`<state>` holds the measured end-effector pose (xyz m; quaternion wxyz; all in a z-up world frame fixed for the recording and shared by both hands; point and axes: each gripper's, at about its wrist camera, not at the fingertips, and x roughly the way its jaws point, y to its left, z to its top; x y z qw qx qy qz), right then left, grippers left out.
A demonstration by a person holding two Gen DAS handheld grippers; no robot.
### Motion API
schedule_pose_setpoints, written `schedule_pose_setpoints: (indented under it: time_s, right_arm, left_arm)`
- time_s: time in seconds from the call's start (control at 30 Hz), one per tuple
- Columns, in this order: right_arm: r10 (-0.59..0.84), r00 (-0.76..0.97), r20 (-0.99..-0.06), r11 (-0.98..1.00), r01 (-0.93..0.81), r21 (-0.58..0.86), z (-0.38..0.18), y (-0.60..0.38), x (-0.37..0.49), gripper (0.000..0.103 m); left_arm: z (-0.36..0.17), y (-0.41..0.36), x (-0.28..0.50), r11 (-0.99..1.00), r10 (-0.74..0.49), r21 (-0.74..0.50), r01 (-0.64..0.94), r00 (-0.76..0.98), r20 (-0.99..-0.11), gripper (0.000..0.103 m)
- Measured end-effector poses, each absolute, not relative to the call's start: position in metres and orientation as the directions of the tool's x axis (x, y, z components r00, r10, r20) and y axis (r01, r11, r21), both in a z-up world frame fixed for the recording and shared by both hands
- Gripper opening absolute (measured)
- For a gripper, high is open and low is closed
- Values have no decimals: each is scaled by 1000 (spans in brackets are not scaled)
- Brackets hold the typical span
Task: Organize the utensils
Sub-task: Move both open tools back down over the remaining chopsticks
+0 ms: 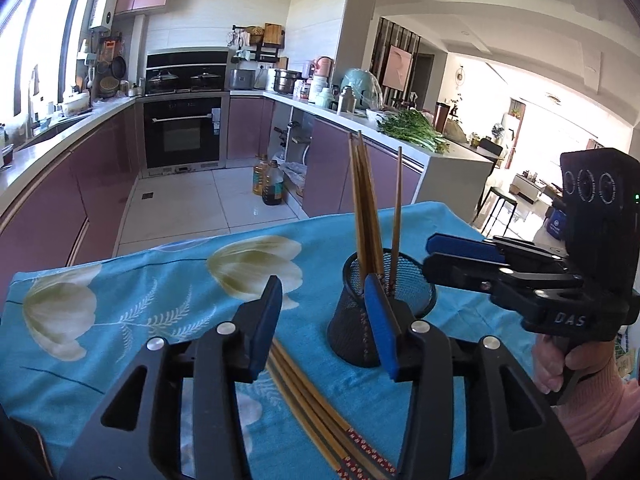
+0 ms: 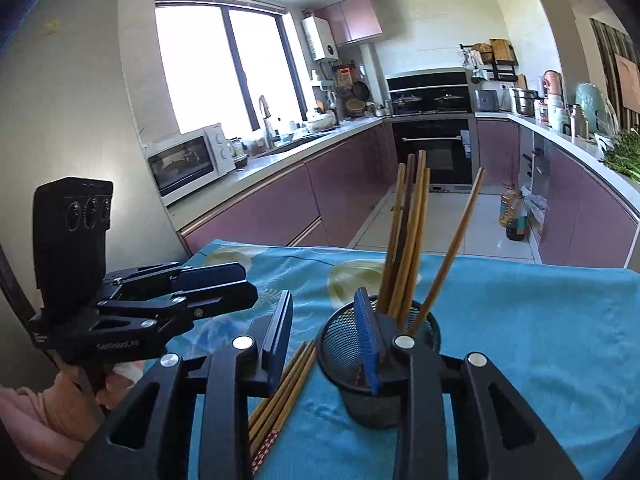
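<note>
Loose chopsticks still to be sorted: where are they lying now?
The loose chopsticks lie flat on the blue cloth, just left of the mesh cup. In the left wrist view they sit low centre, below the open left gripper.

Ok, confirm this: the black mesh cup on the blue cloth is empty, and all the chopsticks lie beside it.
Not quite. The black mesh cup already holds several upright chopsticks, as the right wrist view shows; only some chopsticks lie beside it on the blue cloth.

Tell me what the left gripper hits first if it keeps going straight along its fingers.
Probably the chopsticks lying on the blue cloth: they run between the left gripper's open fingers. The mesh holder stands just right of that line; depth is hard to judge.
</note>
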<state>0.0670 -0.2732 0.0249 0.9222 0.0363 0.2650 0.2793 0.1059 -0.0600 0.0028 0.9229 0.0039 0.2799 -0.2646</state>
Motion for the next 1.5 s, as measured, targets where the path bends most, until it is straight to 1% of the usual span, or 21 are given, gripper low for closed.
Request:
schedule_pose_setpoints:
  time_s: [0.1,0.2,0.4,0.53,0.7,1.13,1.37,1.5]
  right_arm:
    - [565,666,-487,816,-539,209,17,-264,55,37]
    - [570,626,-532,804,-557,207,0,-251,49,37]
    - [559,554,-617,809,-527,259,-40,-236,55,37]
    - [544,526,-654,819,-502,277,-58,-232,60,37]
    - [524,497,-691,830,-479,285,-75,-228,61,37]
    - [494,477,-727,840,-479,256,-86,-222,63,32]
    - [471,479,-741,851,-467,240,-87,-221,65,26]
    - [464,474,-748,856,-457,241,-86,-223,65,25]
  left_arm:
    - [-11,-47,98,878,-451,-132,459,705,-547,45]
    - [-29,-38,93,892,-421,-128,434,692,-586,45]
    - [-66,-29,90,906,-384,-134,402,647,-659,45]
    - [-85,-31,87,907,-380,-154,391,606,-699,45]
    - [-101,-39,85,909,-365,-150,388,573,-734,45]
    - [-112,-52,84,910,-333,-107,401,551,-765,45]
    - [-113,-55,86,912,-317,-90,400,550,-773,45]
    - [-113,-55,87,914,-307,-79,398,549,-778,41]
